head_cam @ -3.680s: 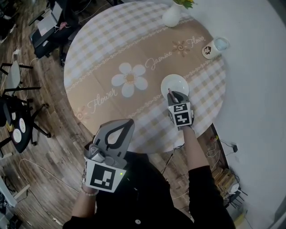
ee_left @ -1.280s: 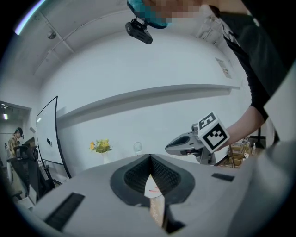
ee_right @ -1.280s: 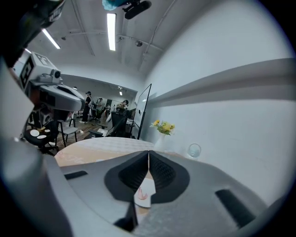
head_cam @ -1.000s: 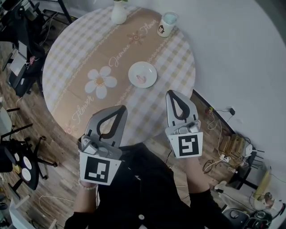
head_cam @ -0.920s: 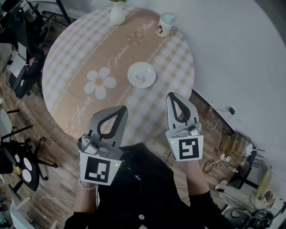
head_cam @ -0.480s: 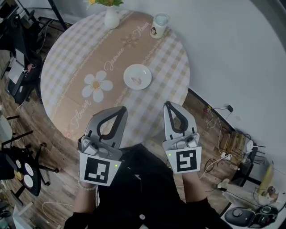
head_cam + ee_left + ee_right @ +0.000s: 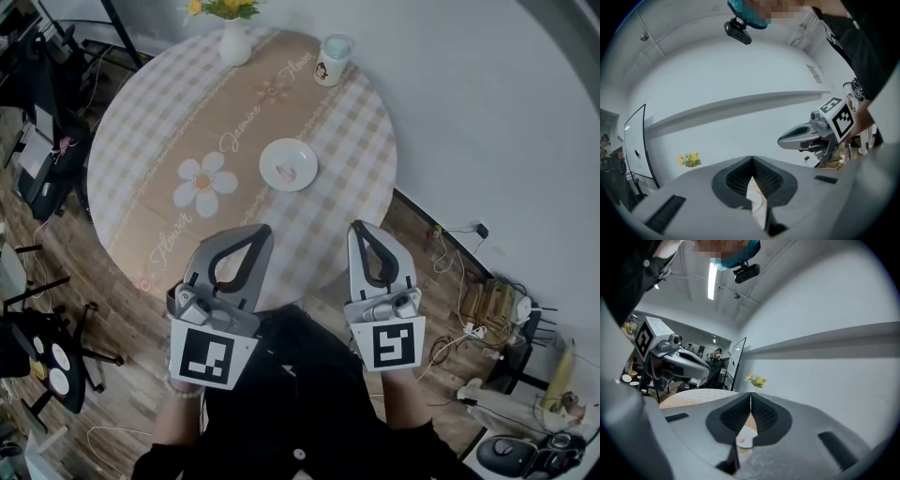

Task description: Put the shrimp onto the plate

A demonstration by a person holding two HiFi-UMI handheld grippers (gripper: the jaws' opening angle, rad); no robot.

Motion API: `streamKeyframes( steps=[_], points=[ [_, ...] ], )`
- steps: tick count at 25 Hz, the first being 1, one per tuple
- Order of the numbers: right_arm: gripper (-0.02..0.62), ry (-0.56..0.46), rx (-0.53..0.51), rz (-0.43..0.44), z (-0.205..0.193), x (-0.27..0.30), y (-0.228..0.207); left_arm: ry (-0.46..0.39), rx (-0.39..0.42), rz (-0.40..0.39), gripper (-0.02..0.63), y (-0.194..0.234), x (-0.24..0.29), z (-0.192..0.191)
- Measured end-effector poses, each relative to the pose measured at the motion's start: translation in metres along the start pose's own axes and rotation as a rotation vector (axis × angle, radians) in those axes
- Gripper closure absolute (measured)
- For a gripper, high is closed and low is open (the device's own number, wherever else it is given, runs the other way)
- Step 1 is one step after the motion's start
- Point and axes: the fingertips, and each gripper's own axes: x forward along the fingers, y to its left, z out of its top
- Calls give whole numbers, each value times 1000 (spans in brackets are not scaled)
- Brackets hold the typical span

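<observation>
A small pink shrimp (image 7: 286, 172) lies on the white plate (image 7: 298, 153), which sits near the middle of the round checked table (image 7: 150, 112). Both grippers hover at the table's near edge, well short of the plate. My left gripper (image 7: 259, 229) is shut with nothing in it. My right gripper (image 7: 360, 225) is also shut and holds nothing. In the left gripper view, the jaws (image 7: 752, 157) meet at the tips and the plate (image 7: 758, 202) shows below them. The right gripper view shows its closed tips (image 7: 750, 393) above the plate (image 7: 749, 433) and shrimp (image 7: 741, 439).
A white vase with yellow flowers (image 7: 233, 39) and a printed mug (image 7: 333, 49) stand at the table's far side. Office chairs (image 7: 42, 178) crowd the left. Cables and a power strip (image 7: 459, 234) lie on the wooden floor at the right, by the wall.
The right gripper has drawn back from the plate to the near table edge, and the shrimp now lies on the plate. Over the last second both grippers barely moved.
</observation>
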Motion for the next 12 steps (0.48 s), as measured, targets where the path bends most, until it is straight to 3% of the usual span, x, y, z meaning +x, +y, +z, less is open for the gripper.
streamKeyframes(
  steps=[12],
  points=[
    [592, 14, -14, 6, -1, -3, 8, -6, 0, -9, 606, -5, -3, 3]
  ],
)
